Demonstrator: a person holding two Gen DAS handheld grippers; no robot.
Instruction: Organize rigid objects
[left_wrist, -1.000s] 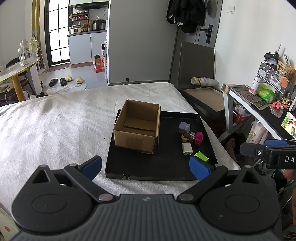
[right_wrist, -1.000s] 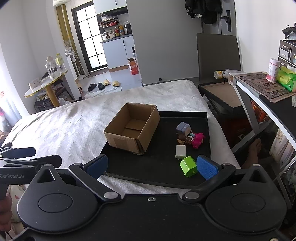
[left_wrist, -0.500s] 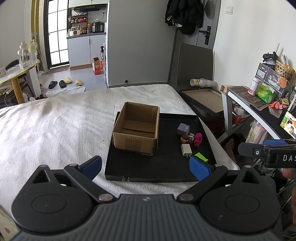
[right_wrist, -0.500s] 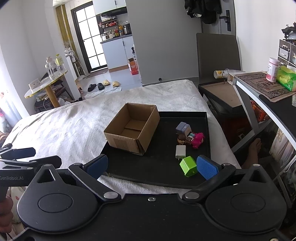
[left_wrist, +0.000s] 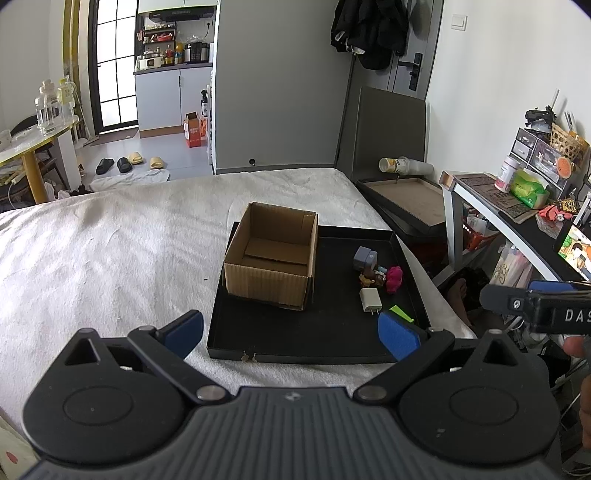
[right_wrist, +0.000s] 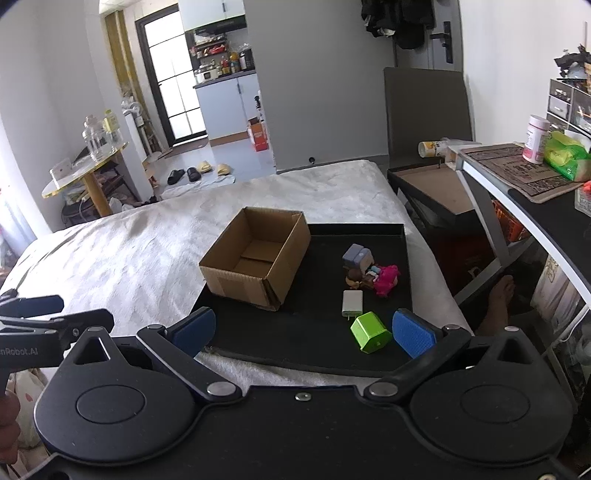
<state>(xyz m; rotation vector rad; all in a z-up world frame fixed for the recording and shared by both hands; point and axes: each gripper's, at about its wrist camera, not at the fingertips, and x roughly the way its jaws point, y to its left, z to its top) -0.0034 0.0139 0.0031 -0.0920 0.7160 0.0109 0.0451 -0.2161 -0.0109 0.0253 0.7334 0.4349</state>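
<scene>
I hold both grippers back from the near edge of the black tray (right_wrist: 404, 236), which lies on the white-covered bed (left_wrist: 110, 251). My left gripper (left_wrist: 291, 330) is spread wide and holds nothing; my right gripper (right_wrist: 303, 328) is likewise spread and empty. Nothing has gone into the cardboard box (right_wrist: 255, 267) yet: it stands open and bare on the left half of the tray, up against its left edge.

The things to sort sit on the tray's right half. Nearest its near right corner is the green cube charger (right_wrist: 370, 333), tilted on one edge, just beside my right gripper's right pad. Just beyond it lies the white plug adapter (right_wrist: 352, 302), flat, prongs toward me. Farther back, a grey block (right_wrist: 357, 257) touches a knot of small figurines (right_wrist: 360, 277) and a pink toy (right_wrist: 386, 279); I cannot tell how many figurines there are, as they blur together.

I judge all of these light, hard plastic: stiff enough for a firm pinch, but smooth, so they could skid on the tray if nudged. The green charger is my likely first pick; I would close on two opposite flat faces, low on the body. The adapter lies too flat for a side grip unless I come straight down across its narrow width. The figurines look knobbly and apt to twist between the pads.
</scene>
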